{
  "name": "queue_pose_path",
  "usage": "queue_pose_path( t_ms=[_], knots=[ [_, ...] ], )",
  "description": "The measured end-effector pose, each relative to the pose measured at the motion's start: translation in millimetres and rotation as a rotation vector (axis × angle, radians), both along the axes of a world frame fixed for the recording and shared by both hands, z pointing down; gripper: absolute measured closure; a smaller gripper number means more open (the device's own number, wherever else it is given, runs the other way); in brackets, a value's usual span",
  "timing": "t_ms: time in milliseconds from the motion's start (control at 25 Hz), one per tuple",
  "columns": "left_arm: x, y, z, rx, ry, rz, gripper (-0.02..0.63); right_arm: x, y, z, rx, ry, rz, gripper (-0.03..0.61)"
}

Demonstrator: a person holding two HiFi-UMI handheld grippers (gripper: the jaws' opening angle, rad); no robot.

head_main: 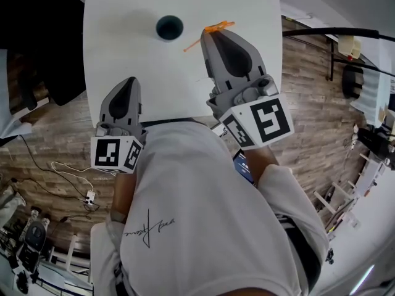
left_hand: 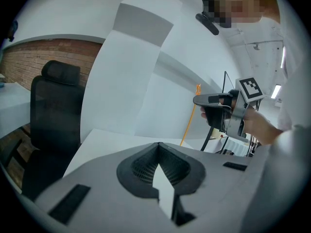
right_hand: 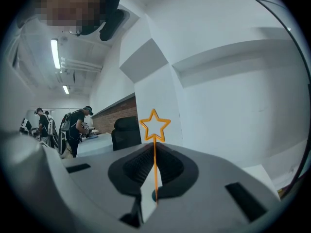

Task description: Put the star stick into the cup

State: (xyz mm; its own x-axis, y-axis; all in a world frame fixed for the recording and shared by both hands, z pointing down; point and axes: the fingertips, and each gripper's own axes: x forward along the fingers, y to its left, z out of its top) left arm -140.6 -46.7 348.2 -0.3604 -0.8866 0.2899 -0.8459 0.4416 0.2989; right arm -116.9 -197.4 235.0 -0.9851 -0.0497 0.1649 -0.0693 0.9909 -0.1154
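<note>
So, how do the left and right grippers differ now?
The right gripper is shut on the star stick; the left gripper is shut on nothing. The right gripper reaches over the table near the cup; the left gripper hangs at the table's near edge. Both point forward, jaws together.

White desk (head_main: 117,66) stands on a wood-plank floor (head_main: 55,134). White cable and power strip (head_main: 90,197) lie on the floor to the left. Walls are white, with a boxed white column (left_hand: 141,47). Brick wall (left_hand: 53,55) runs behind a black office chair (left_hand: 53,115). Ceiling tube lights (right_hand: 54,52) are lit. People (right_hand: 77,125) stand at a far counter, small in the right gripper view.
</note>
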Motion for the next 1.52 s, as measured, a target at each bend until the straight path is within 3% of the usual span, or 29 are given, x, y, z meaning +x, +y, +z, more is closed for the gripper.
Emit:
queue_pose_path(
  t_ms=[1520],
  knots=[
    [-43.0, -6.2, 18.8, -0.034, 0.084, -0.042, 0.606, -62.2, -18.1, 30.1, -0.030, 0.052, -0.029, 0.561]
  ],
)
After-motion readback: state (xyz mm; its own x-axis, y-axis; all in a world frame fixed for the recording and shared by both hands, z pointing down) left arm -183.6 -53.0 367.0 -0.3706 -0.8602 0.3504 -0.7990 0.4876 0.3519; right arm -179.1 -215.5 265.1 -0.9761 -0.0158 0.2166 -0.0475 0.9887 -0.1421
